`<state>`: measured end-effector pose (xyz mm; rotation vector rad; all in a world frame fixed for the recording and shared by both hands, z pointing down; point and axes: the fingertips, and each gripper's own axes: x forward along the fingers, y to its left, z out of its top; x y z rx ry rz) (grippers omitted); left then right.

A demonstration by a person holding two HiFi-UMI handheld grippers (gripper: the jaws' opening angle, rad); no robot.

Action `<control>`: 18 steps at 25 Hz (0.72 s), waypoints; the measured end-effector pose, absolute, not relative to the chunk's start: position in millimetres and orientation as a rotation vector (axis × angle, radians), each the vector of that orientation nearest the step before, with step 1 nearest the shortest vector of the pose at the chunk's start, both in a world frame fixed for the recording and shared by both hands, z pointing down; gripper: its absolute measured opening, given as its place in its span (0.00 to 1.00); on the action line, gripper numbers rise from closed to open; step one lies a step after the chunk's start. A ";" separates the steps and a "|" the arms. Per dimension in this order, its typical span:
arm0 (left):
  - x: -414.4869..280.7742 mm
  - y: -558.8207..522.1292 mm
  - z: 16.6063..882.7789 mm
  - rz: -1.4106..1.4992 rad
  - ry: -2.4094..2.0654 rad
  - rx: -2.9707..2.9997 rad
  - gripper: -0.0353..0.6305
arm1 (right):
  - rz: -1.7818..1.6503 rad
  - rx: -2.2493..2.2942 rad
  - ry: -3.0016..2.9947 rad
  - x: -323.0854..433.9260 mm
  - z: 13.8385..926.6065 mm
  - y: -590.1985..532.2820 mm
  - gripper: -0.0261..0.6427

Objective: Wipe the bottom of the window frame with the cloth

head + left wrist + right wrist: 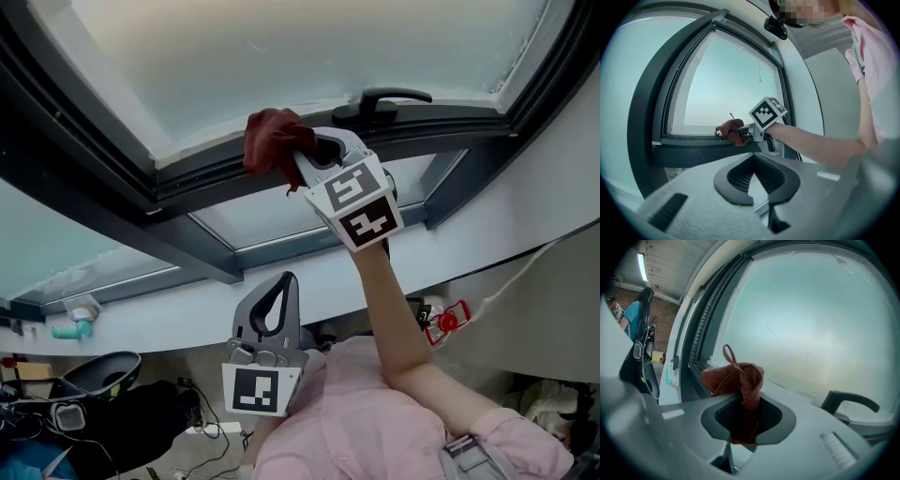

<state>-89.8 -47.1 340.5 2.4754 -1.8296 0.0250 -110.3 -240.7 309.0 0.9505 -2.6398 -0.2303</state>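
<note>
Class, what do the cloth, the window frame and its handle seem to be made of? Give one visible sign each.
Cloth: woven fabric, rust-red, matte; coarse weave and a loose loop show.
Window frame: probably painted metal or plastic, dark grey, smooth, faint sheen.
Handle: black, smooth, likely coated metal or plastic.

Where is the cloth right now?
Head view, upper centre: the cloth is gripped by the right gripper at the window frame, just left of the window handle.

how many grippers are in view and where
2. The right gripper, shut on the red cloth, is raised at the bottom of the window frame, near the handle. The left gripper is lower, near the person's chest, shut and empty.
</note>
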 end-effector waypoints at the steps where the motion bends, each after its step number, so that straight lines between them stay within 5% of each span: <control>1: -88.6 -46.8 340.7 0.025 -1.827 2.476 0.05 | -0.231 0.955 -2.642 -108.6 309.0 -241.1 0.14; 18: -77.7 -44.3 337.9 0.030 -1.822 2.490 0.05 | -0.222 1.019 -2.627 -80.5 309.1 -249.2 0.14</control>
